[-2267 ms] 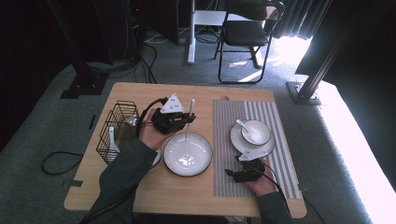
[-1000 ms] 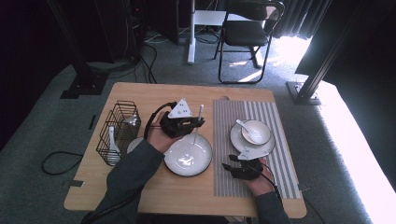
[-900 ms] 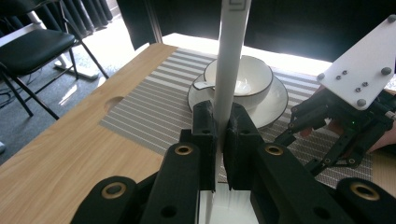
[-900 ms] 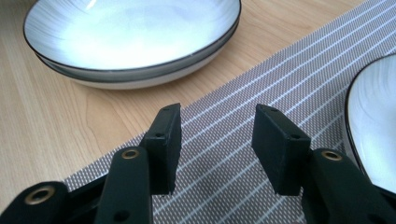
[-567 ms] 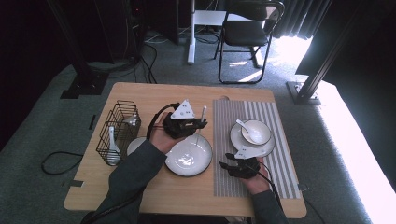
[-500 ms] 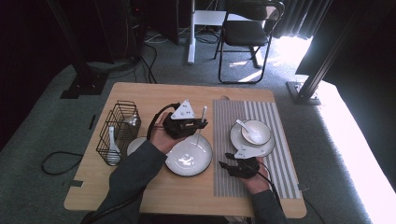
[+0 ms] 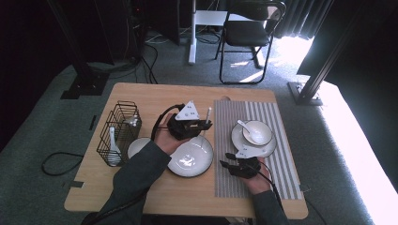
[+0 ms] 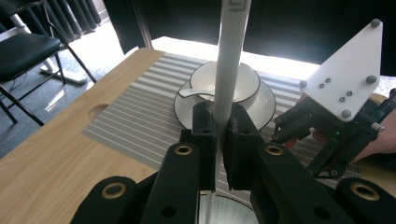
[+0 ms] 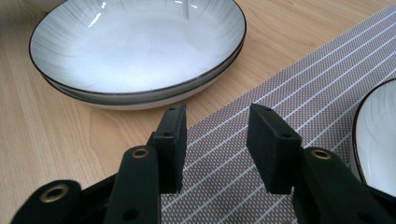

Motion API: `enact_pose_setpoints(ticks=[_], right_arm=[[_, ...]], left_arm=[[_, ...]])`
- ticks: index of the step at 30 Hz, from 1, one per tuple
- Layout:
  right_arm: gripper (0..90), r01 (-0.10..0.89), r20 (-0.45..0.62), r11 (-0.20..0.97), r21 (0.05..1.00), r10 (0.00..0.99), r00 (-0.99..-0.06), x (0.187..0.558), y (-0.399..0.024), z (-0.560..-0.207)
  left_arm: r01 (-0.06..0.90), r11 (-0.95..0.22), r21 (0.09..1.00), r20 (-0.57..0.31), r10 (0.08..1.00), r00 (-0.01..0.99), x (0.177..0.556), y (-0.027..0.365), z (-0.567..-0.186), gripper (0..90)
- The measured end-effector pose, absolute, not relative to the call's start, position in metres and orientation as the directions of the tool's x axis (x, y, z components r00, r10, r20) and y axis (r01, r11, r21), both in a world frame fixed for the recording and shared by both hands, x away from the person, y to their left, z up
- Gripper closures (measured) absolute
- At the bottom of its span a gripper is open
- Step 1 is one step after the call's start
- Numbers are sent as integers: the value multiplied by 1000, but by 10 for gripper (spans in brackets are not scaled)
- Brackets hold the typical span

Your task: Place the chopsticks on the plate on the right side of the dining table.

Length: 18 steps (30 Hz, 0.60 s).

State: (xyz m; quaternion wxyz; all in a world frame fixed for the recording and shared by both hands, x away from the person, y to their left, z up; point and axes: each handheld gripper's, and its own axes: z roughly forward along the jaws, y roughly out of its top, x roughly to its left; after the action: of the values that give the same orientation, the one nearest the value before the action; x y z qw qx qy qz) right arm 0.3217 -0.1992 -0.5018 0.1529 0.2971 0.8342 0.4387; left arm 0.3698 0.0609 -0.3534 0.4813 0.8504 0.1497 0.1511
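My left gripper [image 7: 199, 124] [image 8: 219, 116] is shut on the handle of a white utensil [image 7: 207, 114] [image 8: 231, 56], which stands nearly upright above the far rim of a large grey plate [image 7: 190, 157] [image 9: 140, 46]. My right gripper [image 7: 228, 160] [image 9: 217, 135] hovers low over the left edge of the striped mat [image 7: 277, 140] [image 9: 289, 84], just right of that plate. Its jaws have just been closing and stand apart with nothing between them. It also shows in the left gripper view as the right gripper [image 8: 287, 130] under its white three-cornered plate.
A bowl with a white spoon sits on a saucer [image 7: 256, 132] [image 8: 233, 84] on the mat. A wire basket [image 7: 119, 131] with a spoon stands at the table's left, a small plate [image 7: 136, 146] beside it. A folding chair [image 7: 248, 33] stands beyond the table.
Since the earliest frame my left gripper has shifted slightly right with the utensil. My right gripper has crept left toward the large plate.
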Motion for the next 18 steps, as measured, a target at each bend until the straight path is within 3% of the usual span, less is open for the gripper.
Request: enact_pose_setpoints(ticks=[18], right_arm=[[666, 326, -5, 451, 831, 591, -806, 337, -185, -487]], left_arm=[[91, -499, 862, 109, 356, 928, 369, 45, -356, 847]])
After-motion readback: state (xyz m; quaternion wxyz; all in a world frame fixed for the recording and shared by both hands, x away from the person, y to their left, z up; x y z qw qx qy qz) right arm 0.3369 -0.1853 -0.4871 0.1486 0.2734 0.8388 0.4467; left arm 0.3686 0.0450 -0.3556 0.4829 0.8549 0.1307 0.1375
